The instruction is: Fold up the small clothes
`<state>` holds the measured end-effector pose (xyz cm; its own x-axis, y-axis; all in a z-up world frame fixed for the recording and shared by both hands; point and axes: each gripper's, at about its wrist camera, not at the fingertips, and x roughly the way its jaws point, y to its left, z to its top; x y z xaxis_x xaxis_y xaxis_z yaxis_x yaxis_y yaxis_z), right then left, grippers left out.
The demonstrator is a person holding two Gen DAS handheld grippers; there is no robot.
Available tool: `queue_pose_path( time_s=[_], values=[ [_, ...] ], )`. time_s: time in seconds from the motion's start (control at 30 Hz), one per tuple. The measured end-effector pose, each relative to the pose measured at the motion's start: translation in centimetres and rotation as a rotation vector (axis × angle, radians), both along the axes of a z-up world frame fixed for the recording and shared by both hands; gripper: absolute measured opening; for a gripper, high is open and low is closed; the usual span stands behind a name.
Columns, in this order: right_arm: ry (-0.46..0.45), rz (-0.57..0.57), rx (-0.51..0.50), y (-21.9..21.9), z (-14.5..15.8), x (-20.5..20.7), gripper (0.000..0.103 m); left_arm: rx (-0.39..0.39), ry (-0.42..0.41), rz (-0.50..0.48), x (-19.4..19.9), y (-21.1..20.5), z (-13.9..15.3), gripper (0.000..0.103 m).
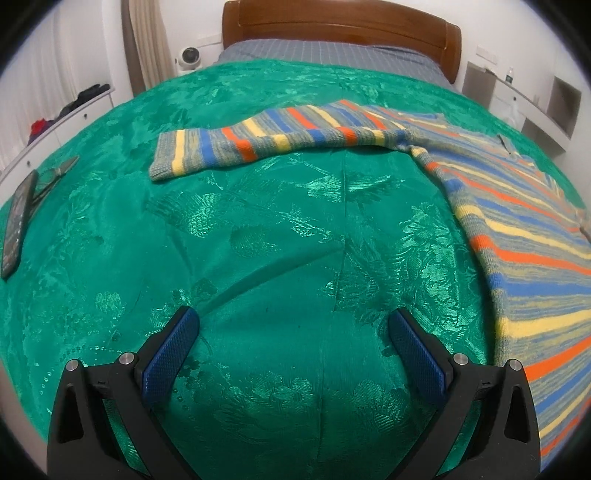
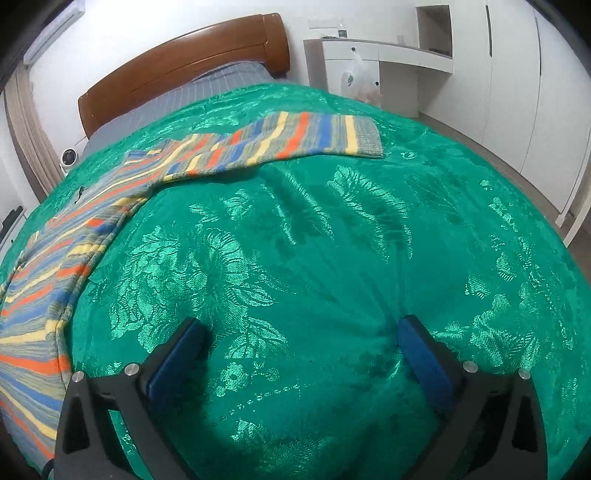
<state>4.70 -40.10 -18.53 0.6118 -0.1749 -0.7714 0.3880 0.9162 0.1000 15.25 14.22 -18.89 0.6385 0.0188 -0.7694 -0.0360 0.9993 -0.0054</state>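
A striped knit sweater [image 1: 517,229] in orange, blue, yellow and grey lies spread flat on the green bedspread [image 1: 258,240]. In the left wrist view its body fills the right side and one sleeve [image 1: 258,138] stretches left across the bed. In the right wrist view the sweater [image 2: 48,280] lies at the left and the other sleeve [image 2: 295,136] reaches right. My left gripper [image 1: 293,325] is open over bare bedspread, left of the sweater's side edge. My right gripper [image 2: 301,334] is open wide over bare bedspread [image 2: 332,240], right of the sweater. Nothing lies between either pair of fingers.
A phone [image 1: 16,225] and a pair of pliers [image 1: 55,175] lie at the bed's left edge. A wooden headboard [image 1: 340,29] stands at the far end. White cabinets [image 2: 498,74] and a hanging plastic bag [image 2: 360,83] are beside the bed. A small white fan [image 1: 190,57] sits near the headboard.
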Motion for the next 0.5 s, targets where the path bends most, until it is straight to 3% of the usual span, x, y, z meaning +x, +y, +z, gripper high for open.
queue_pose_path(
  time_s=[0.5],
  values=[
    [0.0, -0.007, -0.02, 0.37, -0.27, 0.18, 0.103, 0.015, -0.011, 0.002, -0.23, -0.19, -0.03, 0.103]
  ],
)
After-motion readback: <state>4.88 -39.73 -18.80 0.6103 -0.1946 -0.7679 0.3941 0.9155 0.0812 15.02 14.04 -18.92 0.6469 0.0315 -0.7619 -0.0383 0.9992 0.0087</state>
